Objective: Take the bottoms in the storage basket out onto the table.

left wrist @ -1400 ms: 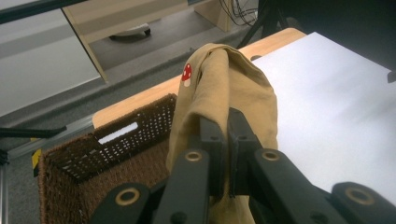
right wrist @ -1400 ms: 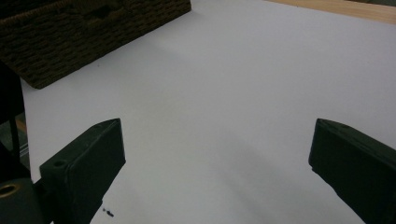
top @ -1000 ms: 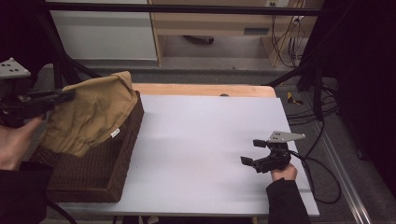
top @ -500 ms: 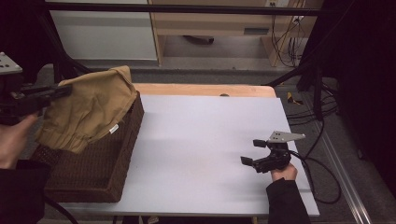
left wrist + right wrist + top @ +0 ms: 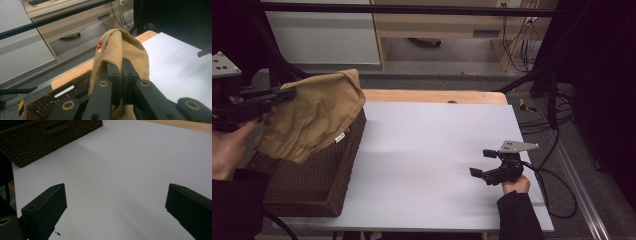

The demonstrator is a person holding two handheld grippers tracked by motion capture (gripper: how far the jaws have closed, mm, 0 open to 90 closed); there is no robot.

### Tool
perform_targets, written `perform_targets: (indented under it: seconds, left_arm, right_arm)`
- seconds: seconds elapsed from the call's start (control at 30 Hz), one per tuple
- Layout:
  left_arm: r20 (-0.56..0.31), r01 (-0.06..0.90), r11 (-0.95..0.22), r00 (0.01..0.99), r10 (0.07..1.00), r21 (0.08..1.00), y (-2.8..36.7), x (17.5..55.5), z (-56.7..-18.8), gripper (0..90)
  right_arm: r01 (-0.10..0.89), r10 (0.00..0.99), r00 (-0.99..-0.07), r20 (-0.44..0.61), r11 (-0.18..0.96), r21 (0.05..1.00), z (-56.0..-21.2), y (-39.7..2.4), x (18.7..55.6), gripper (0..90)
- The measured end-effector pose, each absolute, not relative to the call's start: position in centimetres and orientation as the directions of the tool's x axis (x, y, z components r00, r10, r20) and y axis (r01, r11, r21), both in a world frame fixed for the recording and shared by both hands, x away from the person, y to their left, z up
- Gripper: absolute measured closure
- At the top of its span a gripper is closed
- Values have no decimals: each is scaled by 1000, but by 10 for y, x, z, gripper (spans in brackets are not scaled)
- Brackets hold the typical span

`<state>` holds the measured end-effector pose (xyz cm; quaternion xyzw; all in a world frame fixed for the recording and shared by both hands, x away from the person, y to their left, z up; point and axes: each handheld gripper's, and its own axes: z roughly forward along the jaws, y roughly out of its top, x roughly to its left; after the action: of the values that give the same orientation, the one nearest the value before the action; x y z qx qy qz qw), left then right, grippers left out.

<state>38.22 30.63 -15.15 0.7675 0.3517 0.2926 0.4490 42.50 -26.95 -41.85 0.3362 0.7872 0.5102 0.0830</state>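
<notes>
Aloft, tan cloth (image 5: 314,115) pinched in left tongs (image 5: 287,93)

dim room | soft shadows on table (image 5: 432,150) | edges dark | slight blur

Grey floor (image 5: 452,80); wooden cabinet (image 5: 437,22) behind table; cables (image 5: 517,35) right; dim light.

No readable text; a red mushroom emblem (image 5: 99,45) marks the tan cloth (image 5: 120,52)
</notes>
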Motion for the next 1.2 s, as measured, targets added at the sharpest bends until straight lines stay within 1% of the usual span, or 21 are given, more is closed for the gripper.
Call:
perform_targets:
  seconds: [0.37, 1.2]
  left_arm:
    - [119, 267, -345, 610, 783, 900, 290, 382, -148, 871]
    - [128, 228, -395, 706, 697, 890, 229, 392, -152, 871]
  right_arm:
    - [444, 614, -760, 212, 254, 859, -419, -270, 425, 43]
    - [443, 612, -762, 211, 255, 860, -419, -269, 425, 42]
